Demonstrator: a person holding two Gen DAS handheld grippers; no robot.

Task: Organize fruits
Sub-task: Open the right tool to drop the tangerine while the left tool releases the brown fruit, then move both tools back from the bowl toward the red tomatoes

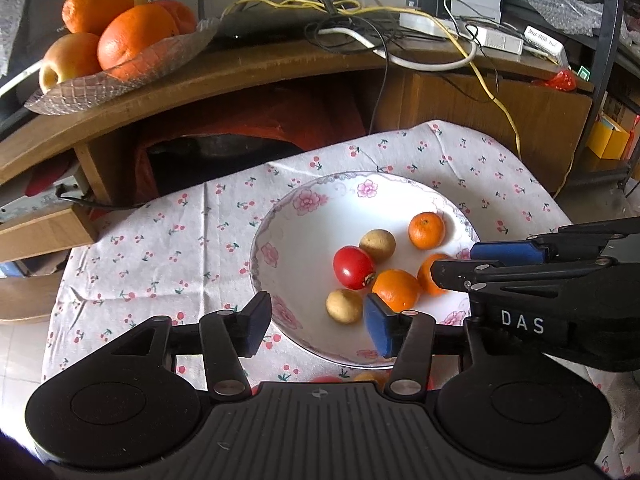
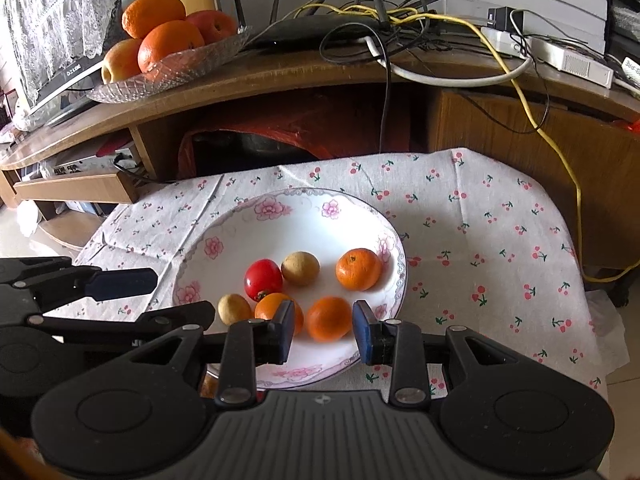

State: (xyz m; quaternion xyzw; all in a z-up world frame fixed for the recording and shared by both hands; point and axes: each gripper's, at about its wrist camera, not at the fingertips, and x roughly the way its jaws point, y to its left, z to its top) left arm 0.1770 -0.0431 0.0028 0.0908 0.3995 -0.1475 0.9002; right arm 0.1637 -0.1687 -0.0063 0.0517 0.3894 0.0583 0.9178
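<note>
Sitting widest in both wrist views is the white cloth printed with small red cherries (image 2: 460, 216), draped over a low surface in front of a curved wooden cabinet (image 2: 280, 76), and on it I am seeing the white porcelain bowl with pink flower trim (image 2: 224, 224), where the fruits are lying. Up on the cabinet a clear cut-glass dish (image 2: 192, 68) is carrying larger oranges and apples. I am holding my right gripper (image 2: 322, 334) spread, its blue pads flanking the nearest small orange mandarin (image 2: 329, 318) without touching it; my left gripper (image 1: 318, 328) is also spread and empty over the bowl's near rim. In the bowl a second mandarin (image 2: 276, 307), a third mandarin (image 2: 358, 269), a glossy red tomato-like fruit (image 2: 263, 279) and two small tan round fruits (image 2: 300, 268) are resting close together. I am judging that closing too fast could be squeezing the soft mandarin or rolling it against its neighbour, and that the two tools, crowding each other over the bowl, could be knocking together. Something red and orange is peeking out beneath the left tool, too cut off to identify, and I cannot tell where the fruits are meant to be going.
</note>
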